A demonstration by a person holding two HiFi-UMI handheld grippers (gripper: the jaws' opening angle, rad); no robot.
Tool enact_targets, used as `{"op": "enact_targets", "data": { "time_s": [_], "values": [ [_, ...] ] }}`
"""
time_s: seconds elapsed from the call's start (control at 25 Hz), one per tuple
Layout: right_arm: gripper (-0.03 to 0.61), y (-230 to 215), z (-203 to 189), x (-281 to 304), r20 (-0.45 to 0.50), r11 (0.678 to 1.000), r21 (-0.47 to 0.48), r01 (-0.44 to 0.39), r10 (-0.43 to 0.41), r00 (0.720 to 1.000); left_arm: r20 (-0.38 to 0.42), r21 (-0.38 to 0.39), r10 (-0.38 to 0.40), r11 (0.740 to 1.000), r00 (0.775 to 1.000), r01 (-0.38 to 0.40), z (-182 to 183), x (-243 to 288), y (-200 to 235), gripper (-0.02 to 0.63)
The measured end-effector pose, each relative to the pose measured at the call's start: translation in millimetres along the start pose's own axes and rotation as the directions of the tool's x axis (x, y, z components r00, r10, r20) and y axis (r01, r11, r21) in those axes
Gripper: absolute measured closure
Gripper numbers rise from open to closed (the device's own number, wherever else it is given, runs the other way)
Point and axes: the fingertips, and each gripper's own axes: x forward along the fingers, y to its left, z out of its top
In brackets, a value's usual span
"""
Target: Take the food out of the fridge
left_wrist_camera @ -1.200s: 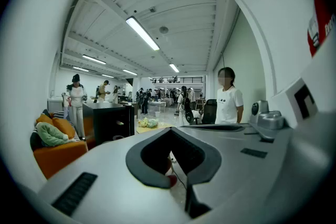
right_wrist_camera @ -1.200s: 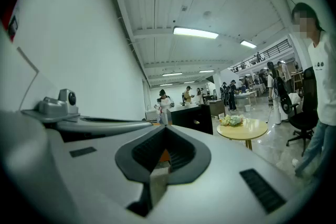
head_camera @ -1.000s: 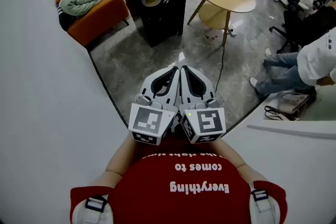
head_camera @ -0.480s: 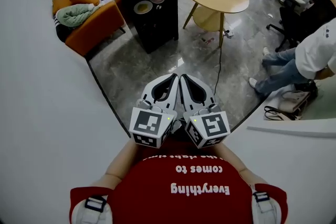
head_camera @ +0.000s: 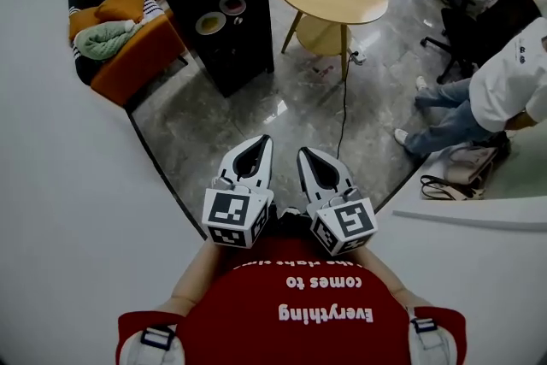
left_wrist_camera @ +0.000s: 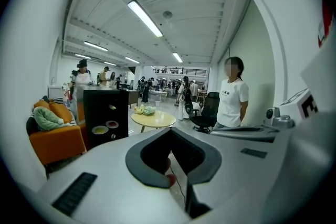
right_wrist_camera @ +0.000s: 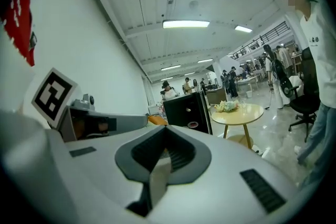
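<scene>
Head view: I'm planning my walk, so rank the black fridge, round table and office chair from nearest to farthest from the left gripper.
1. Black fridge, ahead, slightly left.
2. Round table, ahead to the right.
3. Office chair, far right.

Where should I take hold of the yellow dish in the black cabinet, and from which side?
Its near rim, I'd say, coming in level from the cabinet's front. The yellow dish lies flat in the face of the black cabinet that looks this way, with a red dish close beside it, so pinch the rim's free side. Finer detail is too small to tell.
</scene>
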Motion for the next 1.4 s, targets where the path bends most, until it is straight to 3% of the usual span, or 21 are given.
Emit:
{"op": "enact_targets", "data": {
  "time_s": [0.2, 0.44, 0.64, 0.84, 1.0, 1.28, 1.4],
  "values": [
    [0.566, -5.0, 5.2, 31.6, -0.008, 1.0, -0.007, -0.006, 0.006, 1.0, 0.021, -0.001, 0.005, 1.0, 1.0, -0.005, 11.8, 21.8, 28.1, 0.607],
    [0.566, -11.3, 17.1, 107.5, -0.02, 0.999, -0.039, -0.01, 0.009, 1.0, 0.055, -0.041, -0.018, 0.999, 0.998, 0.02, 29.2, 58.3, 91.5, 0.607],
    [0.566, -9.6, 41.6, 193.3, -0.035, 0.996, -0.08, -0.029, 0.027, 0.999, 0.048, 0.029, -0.019, 0.999, 0.999, 0.017, 45.9, 86.7, 146.8, 0.607],
    [0.566, -10.6, 62.5, 271.0, -0.021, 0.995, -0.1, -0.024, 0.022, 1.0, 0.052, 0.023, 0.009, 1.0, 0.999, -0.01, 68.3, 107.5, 218.3, 0.607],
    [0.566, -6.0, 51.4, 325.6, -0.058, 0.998, -0.061, -0.026, 0.022, 0.998, 0.009, 0.049, 0.006, 0.999, 1.0, -0.006, 63.7, 118.8, 264.0, 0.608],
    [0.566, -2.0, 40.3, 382.2, -0.108, 0.999, -0.024, -0.029, 0.026, 0.994, -0.077, -0.022, -0.004, 1.0, 0.997, 0.002, 42.5, 147.4, 317.2, 0.609],
    [0.566, -16.0, 34.2, 397.3, -0.131, 1.0, -0.002, -0.009, 0.009, 0.991, -0.099, -0.012, -0.01, 1.0, 0.995, 0.009, 39.5, 169.2, 329.6, 0.607]
  ]
}}
